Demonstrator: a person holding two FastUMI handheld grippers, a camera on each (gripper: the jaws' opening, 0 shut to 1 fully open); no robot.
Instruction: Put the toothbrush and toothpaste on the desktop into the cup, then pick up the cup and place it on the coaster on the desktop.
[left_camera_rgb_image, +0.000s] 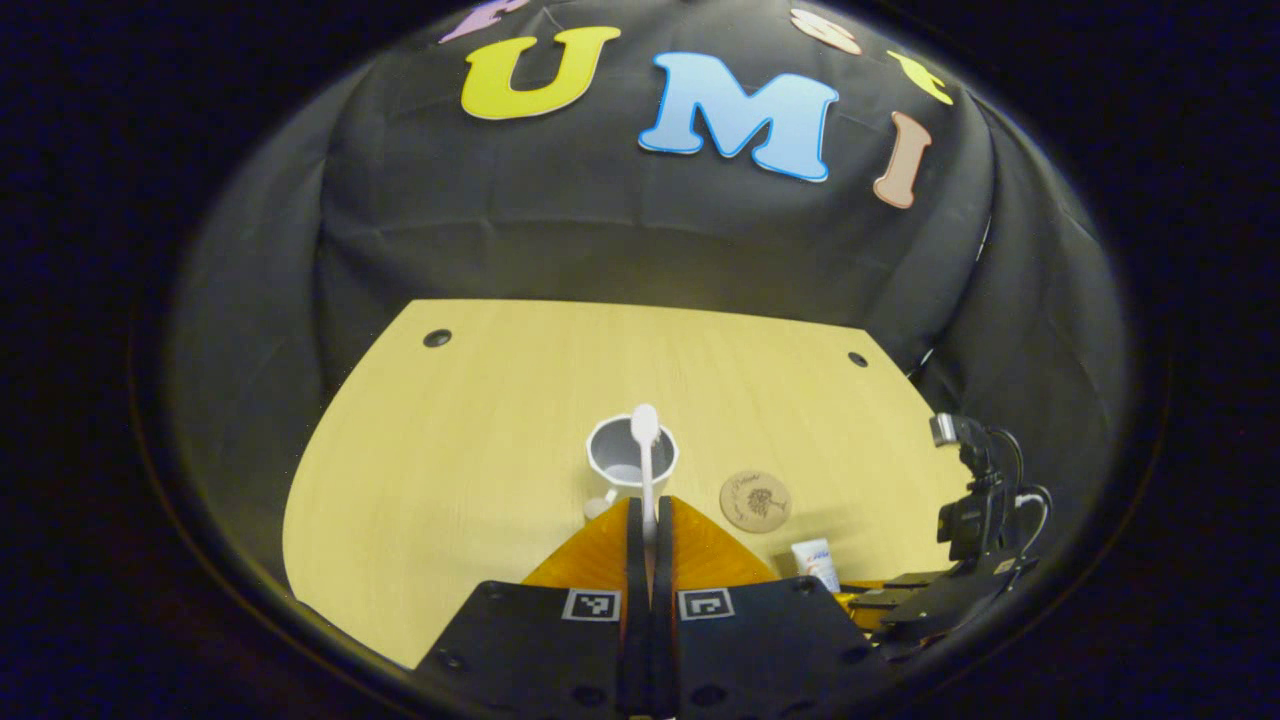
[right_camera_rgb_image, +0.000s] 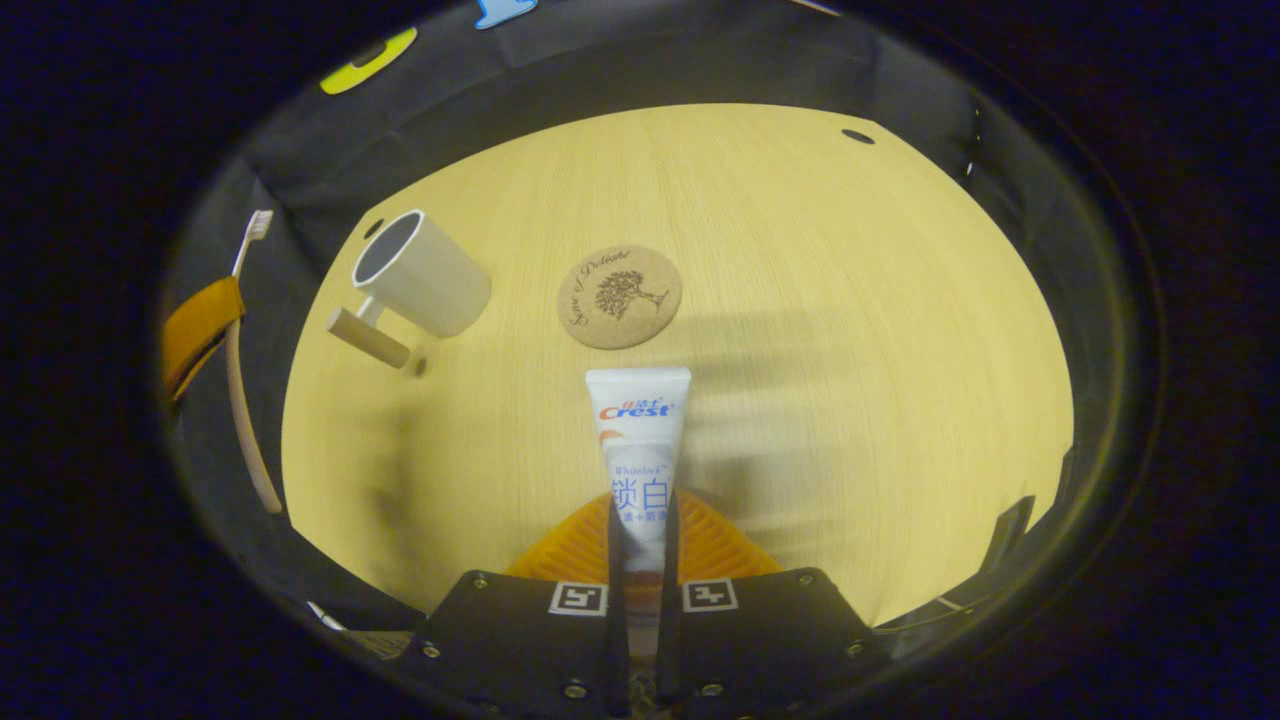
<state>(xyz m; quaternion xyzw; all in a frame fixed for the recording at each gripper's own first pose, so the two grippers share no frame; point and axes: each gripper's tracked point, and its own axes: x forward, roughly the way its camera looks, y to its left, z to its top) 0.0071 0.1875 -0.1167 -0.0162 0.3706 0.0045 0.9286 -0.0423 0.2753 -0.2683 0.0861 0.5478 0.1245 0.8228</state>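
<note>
left tool (left_camera_rgb_image: 648, 530) clamped on toothbrush (left_camera_rgb_image: 646, 455), head held over cup (left_camera_rgb_image: 631, 457) mouth | right tool (right_camera_rgb_image: 640, 560) clamped on toothpaste (right_camera_rgb_image: 640, 455), lifted near coaster (right_camera_rgb_image: 619, 297) | cup stands left of coaster on bench (right_camera_rgb_image: 850, 330) | brush is best lowered upright, released inside the rim; toothpaste kept clear until then

Desk (right_camera_rgb_image: 800, 300): pale yellow wood grain with fine lengthwise lines and small dark round holes near the far edge. Cup (right_camera_rgb_image: 425, 275): plain white outside, grey inside; toothbrush (left_camera_rgb_image: 646, 450): white; coaster (right_camera_rgb_image: 619, 297): tan cork printed with a dark tree figure and script. Toothpaste (right_camera_rgb_image: 640, 450): white tube with red and blue lettering, shading to a brownish band at its lower end.
</note>
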